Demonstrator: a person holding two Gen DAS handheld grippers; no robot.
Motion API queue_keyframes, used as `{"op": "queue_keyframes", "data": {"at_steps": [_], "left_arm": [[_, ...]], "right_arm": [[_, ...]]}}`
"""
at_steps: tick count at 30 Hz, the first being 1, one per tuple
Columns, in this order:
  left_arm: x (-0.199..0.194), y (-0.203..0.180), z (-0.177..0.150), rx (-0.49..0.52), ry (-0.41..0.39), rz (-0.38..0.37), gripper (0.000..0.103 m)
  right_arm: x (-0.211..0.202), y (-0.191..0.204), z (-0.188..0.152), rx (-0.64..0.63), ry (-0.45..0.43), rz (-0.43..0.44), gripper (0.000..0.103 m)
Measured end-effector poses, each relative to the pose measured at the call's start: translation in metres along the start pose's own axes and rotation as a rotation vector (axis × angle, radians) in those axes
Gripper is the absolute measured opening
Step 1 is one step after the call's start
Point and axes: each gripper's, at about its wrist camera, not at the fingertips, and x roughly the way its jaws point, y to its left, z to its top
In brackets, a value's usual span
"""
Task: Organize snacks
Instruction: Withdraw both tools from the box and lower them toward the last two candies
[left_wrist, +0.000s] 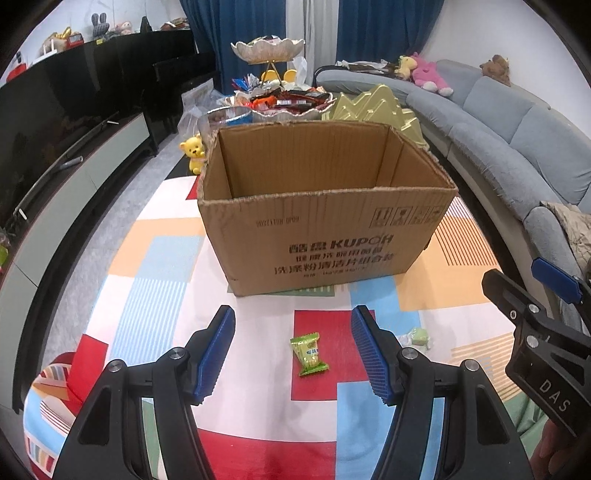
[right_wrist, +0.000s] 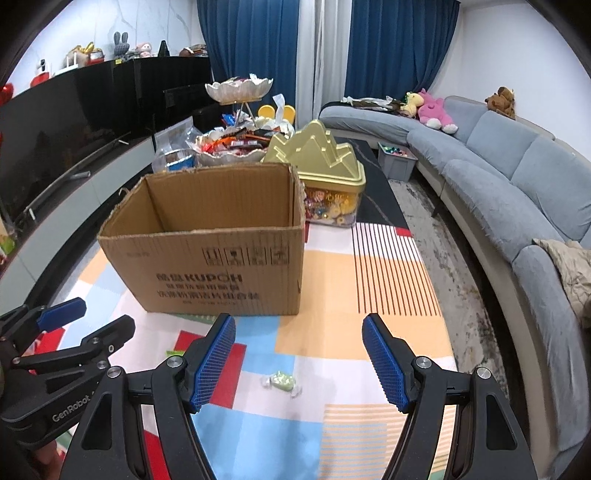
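Note:
An open brown cardboard box (left_wrist: 317, 206) stands on the patterned table cover; it also shows in the right wrist view (right_wrist: 210, 251). A green wrapped snack (left_wrist: 309, 353) lies in front of the box, between the fingers of my left gripper (left_wrist: 293, 354), which is open and above it. A pale green twisted candy (right_wrist: 281, 382) lies between the fingers of my right gripper (right_wrist: 299, 363), which is open; the candy also shows in the left wrist view (left_wrist: 418, 336). The right gripper shows at the right edge of the left wrist view (left_wrist: 532, 295).
Behind the box stand a tiered shell-shaped dish of snacks (right_wrist: 236, 144), a gold mountain-shaped tin (right_wrist: 321, 162), a clear tub (left_wrist: 225, 120) and a yellow bear figure (left_wrist: 194, 153). A grey sofa (right_wrist: 517, 177) runs along the right. A dark TV cabinet (left_wrist: 74, 122) is at left.

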Motion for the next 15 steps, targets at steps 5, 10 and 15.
{"op": "queue_keyframes", "data": {"at_steps": [5, 10, 15], "left_arm": [[0.011, -0.001, -0.006, -0.004, 0.011, -0.004, 0.064], [0.020, -0.001, -0.012, -0.008, 0.020, -0.004, 0.064], [0.028, -0.001, -0.019, -0.007, 0.030, -0.004, 0.064]], "right_arm": [[0.009, 0.000, -0.008, -0.005, 0.017, 0.000, 0.072], [0.018, 0.001, -0.016, -0.013, 0.030, -0.003, 0.072], [0.027, 0.001, -0.023, -0.006, 0.045, 0.006, 0.072]]}}
